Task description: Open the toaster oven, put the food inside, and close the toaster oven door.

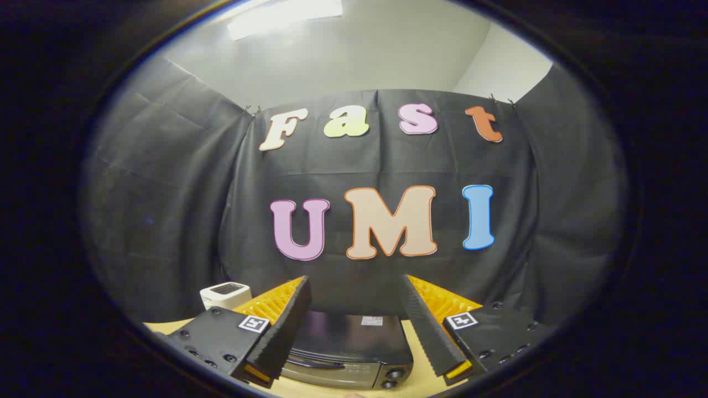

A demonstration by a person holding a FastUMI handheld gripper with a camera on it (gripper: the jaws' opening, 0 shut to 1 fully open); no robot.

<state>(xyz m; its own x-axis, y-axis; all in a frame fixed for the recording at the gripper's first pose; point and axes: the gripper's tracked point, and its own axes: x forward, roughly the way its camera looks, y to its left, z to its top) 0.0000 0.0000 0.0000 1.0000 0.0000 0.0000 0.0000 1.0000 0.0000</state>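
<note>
Black cloth, creased and clipped along its top edge, hangs behind a pale wooden tabletop (423, 365). The claw (354, 287) hovers level above it, fingers (285, 326) spread wide with ribbed inner faces, pinching nothing. Between and below them sits the toaster oven (348, 348), a dark boxy metal case, door shut, two knobs at its right. A small white appliance (224, 294) stands beyond the left finger.

Open air between the parted jaws — toaster oven (348, 345) below, small white appliance (225, 294) off left
</note>
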